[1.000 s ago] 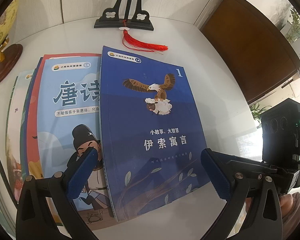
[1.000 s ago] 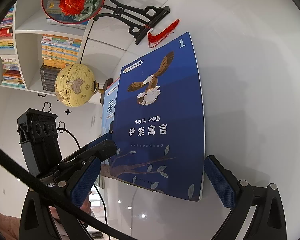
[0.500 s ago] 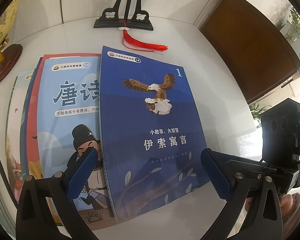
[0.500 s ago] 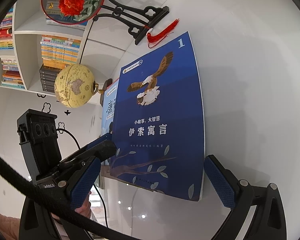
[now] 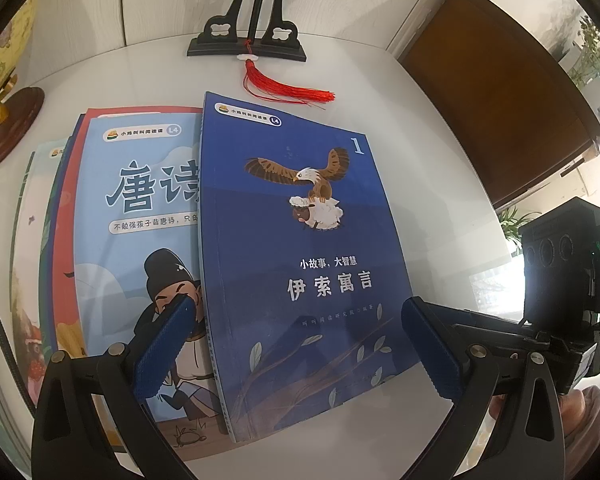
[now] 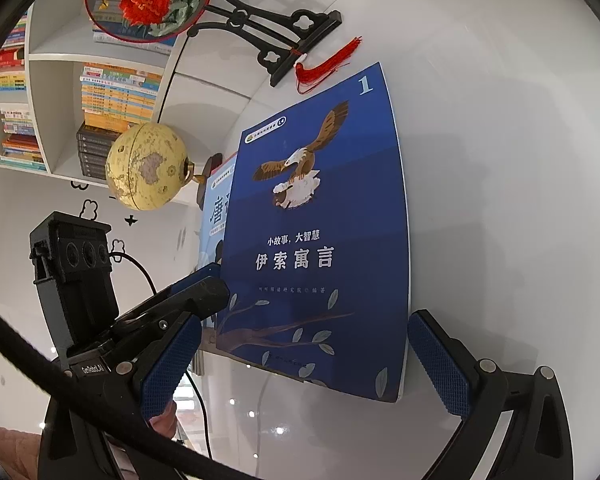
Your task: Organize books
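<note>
Right now your left gripper (image 5: pixel 296 348) and right gripper (image 6: pixel 304 364) both hover spread wide and empty over the near edge of the dark blue eagle book (image 5: pixel 300 264), which lies flat on the white table (image 5: pixel 420 128), overlapping the pale blue book (image 5: pixel 140 216) atop a fanned stack; its long axis runs straight away from both claws, spine towards your left, so either could likely reach it first
</note>
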`<state>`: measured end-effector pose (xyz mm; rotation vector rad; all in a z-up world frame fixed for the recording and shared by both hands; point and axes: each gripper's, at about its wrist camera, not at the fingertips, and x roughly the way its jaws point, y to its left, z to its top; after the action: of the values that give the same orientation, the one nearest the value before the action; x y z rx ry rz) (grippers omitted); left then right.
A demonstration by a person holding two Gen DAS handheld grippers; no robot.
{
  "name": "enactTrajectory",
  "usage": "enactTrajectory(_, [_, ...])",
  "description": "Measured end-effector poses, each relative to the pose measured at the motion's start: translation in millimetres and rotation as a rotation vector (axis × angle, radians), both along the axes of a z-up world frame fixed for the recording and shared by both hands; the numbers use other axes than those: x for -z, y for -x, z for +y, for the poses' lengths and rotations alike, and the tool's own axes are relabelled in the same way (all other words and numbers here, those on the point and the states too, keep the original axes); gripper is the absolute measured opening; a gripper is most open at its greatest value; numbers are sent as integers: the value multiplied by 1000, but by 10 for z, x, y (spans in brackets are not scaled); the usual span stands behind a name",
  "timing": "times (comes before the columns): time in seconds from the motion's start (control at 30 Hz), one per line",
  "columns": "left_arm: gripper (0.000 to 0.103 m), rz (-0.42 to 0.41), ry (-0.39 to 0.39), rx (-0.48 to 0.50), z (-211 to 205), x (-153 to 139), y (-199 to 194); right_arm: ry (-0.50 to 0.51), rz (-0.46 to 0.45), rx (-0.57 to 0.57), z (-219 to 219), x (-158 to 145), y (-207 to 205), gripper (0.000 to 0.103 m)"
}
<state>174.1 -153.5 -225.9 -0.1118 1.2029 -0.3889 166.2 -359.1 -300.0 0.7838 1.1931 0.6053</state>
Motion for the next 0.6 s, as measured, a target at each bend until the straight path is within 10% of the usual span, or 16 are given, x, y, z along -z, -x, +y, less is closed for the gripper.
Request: enactTrajectory(0.6, [102, 0, 2, -1, -7, -10, 1, 64, -12, -27, 68, -43, -3, 103])
